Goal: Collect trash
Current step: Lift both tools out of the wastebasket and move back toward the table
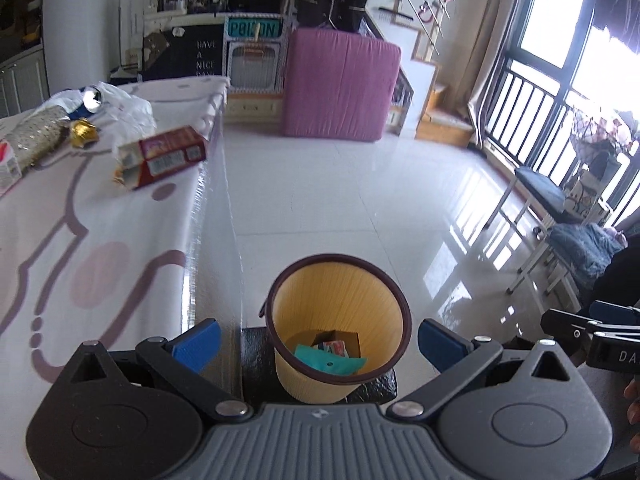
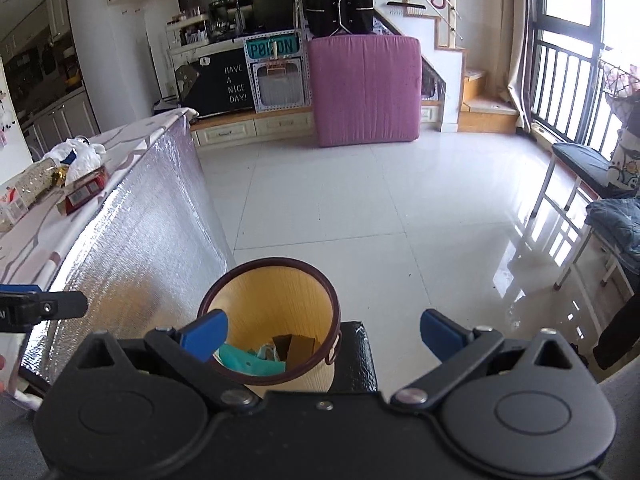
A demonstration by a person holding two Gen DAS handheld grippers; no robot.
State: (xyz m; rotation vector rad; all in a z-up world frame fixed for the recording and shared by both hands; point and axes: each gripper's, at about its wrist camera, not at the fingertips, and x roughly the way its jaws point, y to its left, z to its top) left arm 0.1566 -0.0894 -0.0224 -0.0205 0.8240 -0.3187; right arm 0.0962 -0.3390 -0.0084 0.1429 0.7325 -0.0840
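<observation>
Both claws spread, empty, above trash bin [image 1: 340,320] holding wrappers.

Bright daylight from the window [image 1: 560,40] glares on the floor [image 1: 400,200]; fisheye-bent, softly blurred edges

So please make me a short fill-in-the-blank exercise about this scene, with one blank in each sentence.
1. The yellow bin stands on the ____, beside the table.
2. The red box lies on the ____.
3. The left hand-held gripper and the right hand-held gripper are both ____.
4. The teal wrapper lies inside the ____.

Missing words: floor; table; open; bin
</observation>
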